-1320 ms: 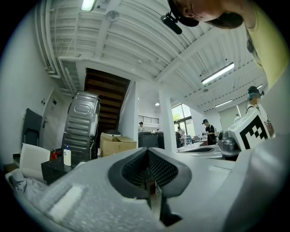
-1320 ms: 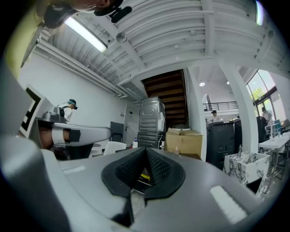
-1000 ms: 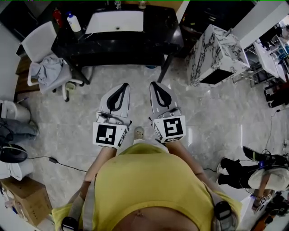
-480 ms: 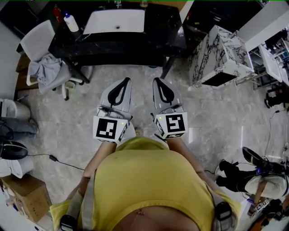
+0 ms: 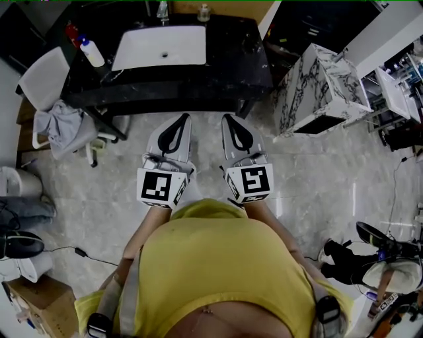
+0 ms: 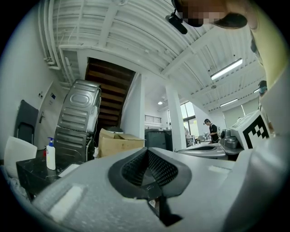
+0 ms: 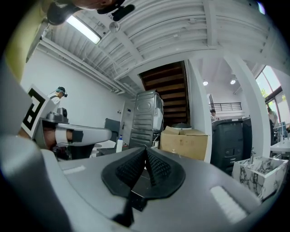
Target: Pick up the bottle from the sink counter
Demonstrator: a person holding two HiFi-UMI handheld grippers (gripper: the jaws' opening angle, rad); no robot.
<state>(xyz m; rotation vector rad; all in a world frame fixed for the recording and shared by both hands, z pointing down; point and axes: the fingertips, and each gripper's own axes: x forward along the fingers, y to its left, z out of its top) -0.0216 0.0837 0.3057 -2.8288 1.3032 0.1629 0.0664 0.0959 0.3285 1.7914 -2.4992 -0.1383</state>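
A white bottle with a blue pump (image 5: 91,53) stands at the left end of the black sink counter (image 5: 231,63), beside a red bottle (image 5: 71,32). The same white bottle (image 6: 50,155) shows far left in the left gripper view, and small and distant (image 7: 119,145) in the right gripper view. My left gripper (image 5: 183,120) and right gripper (image 5: 227,120) are held side by side over the floor, short of the counter's front edge. Both are shut with nothing between their pads (image 6: 147,152) (image 7: 145,152).
A white basin (image 5: 158,47) is set in the counter, with two small items (image 5: 162,10) at its back edge. A white chair with grey cloth (image 5: 56,119) stands left of the counter, a marble-patterned box (image 5: 317,82) to the right. A cardboard box (image 5: 39,300) sits lower left.
The counter and bottle have slid lower in the head view, so I stand nearer to them. Both grippers keep the same pose and stay shut.
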